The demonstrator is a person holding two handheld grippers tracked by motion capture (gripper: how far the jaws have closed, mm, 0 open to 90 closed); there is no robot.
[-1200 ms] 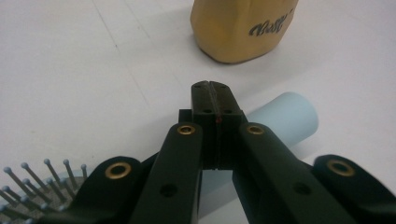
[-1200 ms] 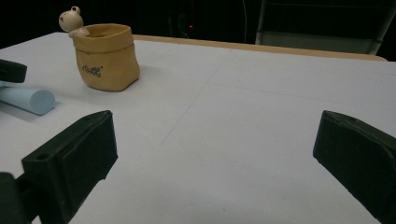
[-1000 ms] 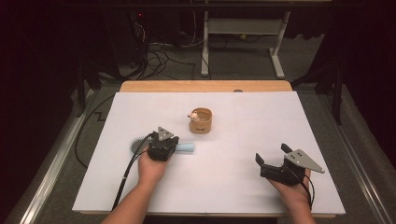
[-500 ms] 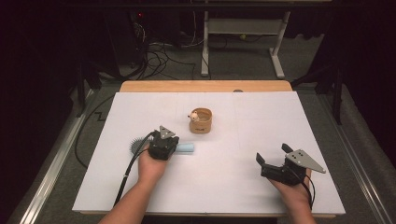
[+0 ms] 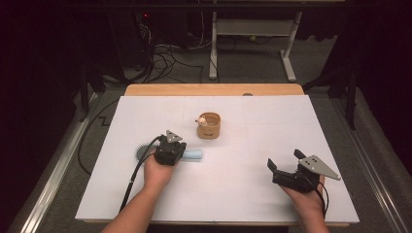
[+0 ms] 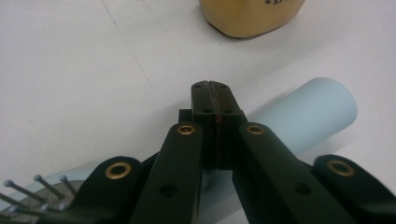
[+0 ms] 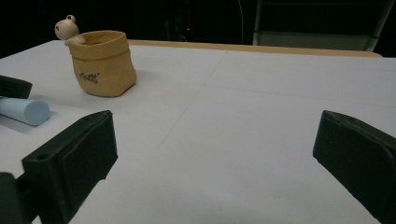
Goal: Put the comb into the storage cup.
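Tan pot (image 5: 209,127) with small bear figure (image 5: 200,120) at rim.

Overhead and claw-level views sharing pouch (image 5: 209,127)

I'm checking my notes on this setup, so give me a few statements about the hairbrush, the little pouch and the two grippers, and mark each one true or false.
1. The left gripper has its jaws closed together above the pale blue hairbrush handle. True.
2. The right gripper holds the tan fabric pouch. False: its jaws stand wide open and empty, apart from the pouch.
3. A small cream figure peeks over the pouch's rim. True.
4. The hairbrush stands inside the pouch. False: it lies on the white table, nearer the person than the pouch.
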